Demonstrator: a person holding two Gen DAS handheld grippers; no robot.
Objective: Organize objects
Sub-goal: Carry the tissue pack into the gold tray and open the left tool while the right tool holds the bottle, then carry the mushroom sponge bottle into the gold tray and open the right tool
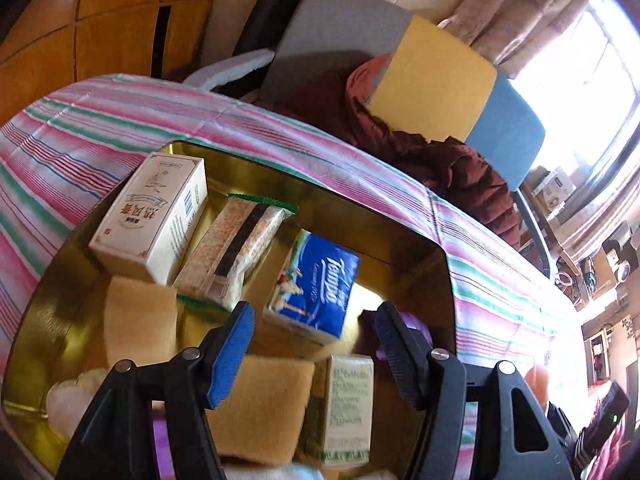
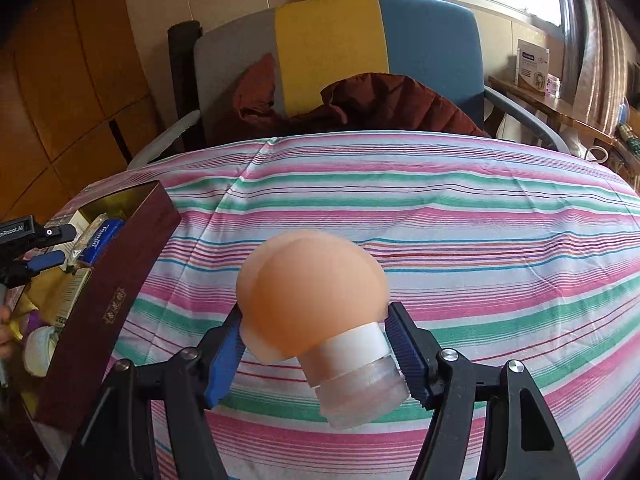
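Observation:
A gold-lined box (image 1: 404,236) with a dark red outside (image 2: 116,296) lies on the striped cloth. It holds a cream carton (image 1: 152,216), a cracker pack (image 1: 232,248), a blue Tempo tissue pack (image 1: 316,284), tan sponges (image 1: 264,404) and a small green-white carton (image 1: 348,404). My left gripper (image 1: 316,344) is open and empty above the box; it also shows at the left edge of the right wrist view (image 2: 44,248). My right gripper (image 2: 316,344) is shut on a mushroom-shaped peach lamp (image 2: 312,296), gripping its white and clear base above the cloth, to the right of the box.
The striped cloth (image 2: 440,216) covers the table. Behind it stands a grey, yellow and blue chair (image 2: 332,52) with a dark red jacket (image 2: 380,104). Wooden cabinets (image 2: 72,92) are at the left; a side table with a box (image 2: 532,64) is at the right by the window.

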